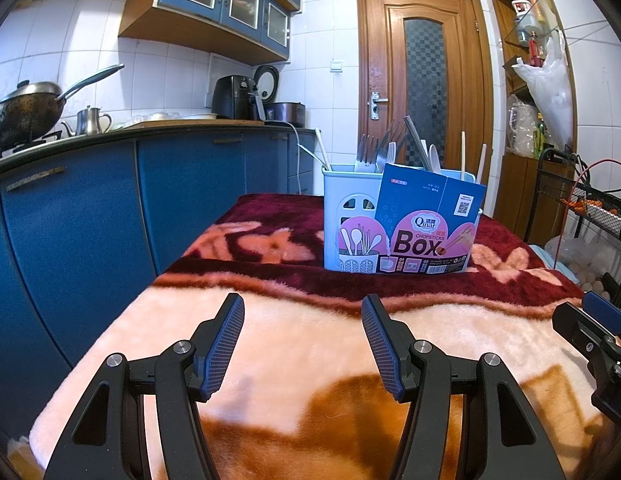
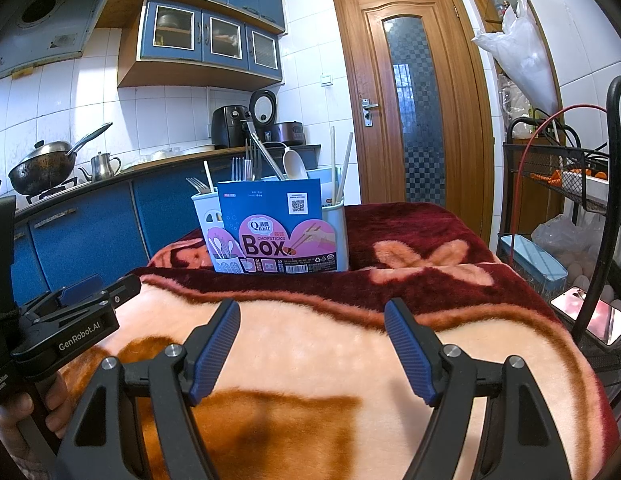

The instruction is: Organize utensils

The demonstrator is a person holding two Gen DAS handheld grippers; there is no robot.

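A light blue utensil holder (image 1: 350,216) with a "Chopsticks Box" label card (image 1: 422,236) stands at the far side of the blanket-covered table. Forks (image 1: 366,154), white spoons (image 1: 432,156) and chopsticks (image 1: 462,154) stick up from it. It also shows in the right wrist view (image 2: 338,232), with forks (image 2: 238,168), a spoon (image 2: 294,164) and chopsticks (image 2: 344,168). My left gripper (image 1: 302,308) is open and empty, low over the blanket. My right gripper (image 2: 312,312) is open and empty beside it. The right gripper's body shows at the left view's right edge (image 1: 590,328).
A pink, orange and maroon blanket (image 1: 310,344) covers the table. Blue cabinets (image 1: 90,216) with a wok (image 1: 26,112) and kettle run along the left. A black wire rack (image 2: 558,168) with cables and a phone (image 2: 590,314) stands right. A wooden door (image 1: 424,72) is behind.
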